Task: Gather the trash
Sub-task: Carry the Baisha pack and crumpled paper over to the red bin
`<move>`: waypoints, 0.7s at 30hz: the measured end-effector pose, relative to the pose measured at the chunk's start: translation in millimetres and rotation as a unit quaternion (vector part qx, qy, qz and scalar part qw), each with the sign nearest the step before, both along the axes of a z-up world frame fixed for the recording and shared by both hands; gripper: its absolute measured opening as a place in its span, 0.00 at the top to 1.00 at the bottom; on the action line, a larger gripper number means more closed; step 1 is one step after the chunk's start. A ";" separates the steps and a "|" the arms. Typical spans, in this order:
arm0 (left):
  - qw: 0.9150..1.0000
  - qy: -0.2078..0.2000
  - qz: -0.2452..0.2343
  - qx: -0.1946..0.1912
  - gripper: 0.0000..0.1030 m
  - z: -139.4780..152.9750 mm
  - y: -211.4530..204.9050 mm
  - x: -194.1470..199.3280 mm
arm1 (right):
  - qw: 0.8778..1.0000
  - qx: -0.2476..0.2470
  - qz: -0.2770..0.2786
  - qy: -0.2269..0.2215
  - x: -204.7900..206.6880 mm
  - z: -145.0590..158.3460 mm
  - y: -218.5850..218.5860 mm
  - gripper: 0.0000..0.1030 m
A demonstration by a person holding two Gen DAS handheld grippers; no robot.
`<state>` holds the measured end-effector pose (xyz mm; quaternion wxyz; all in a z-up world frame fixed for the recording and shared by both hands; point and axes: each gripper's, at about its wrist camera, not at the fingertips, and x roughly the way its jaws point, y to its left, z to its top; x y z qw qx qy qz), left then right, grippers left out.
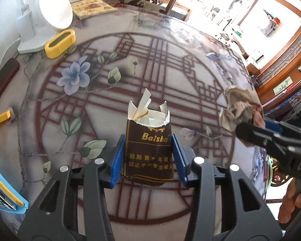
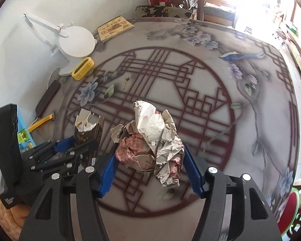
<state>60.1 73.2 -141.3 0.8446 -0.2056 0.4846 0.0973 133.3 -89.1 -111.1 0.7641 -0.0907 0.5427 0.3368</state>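
Two grippers each hold one piece of trash above the table [image 2: 240, 132], so both can go at once. Left gripper [image 1: 148, 156] squeezes the torn brown pack [image 1: 148, 146]; right gripper [image 2: 150, 166] squeezes the crumpled paper ball [image 2: 152, 138] (no bin shows).

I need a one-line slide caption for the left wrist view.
Left gripper shut on torn cigarette pack above the table; right gripper holds crumpled paper.

A brown, gold-lettered pack [image 1: 148, 150], a white-and-pink printed paper ball [image 2: 152, 140], and a grey table [image 1: 190, 64] with maroon lattice and blue flowers.
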 end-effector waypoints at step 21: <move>0.988 -0.060 -0.139 0.041 0.58 64.1 -133.3 -7.0 | 0.983 0.042 -0.176 -0.037 -71.9 40.9 -183.3 0.40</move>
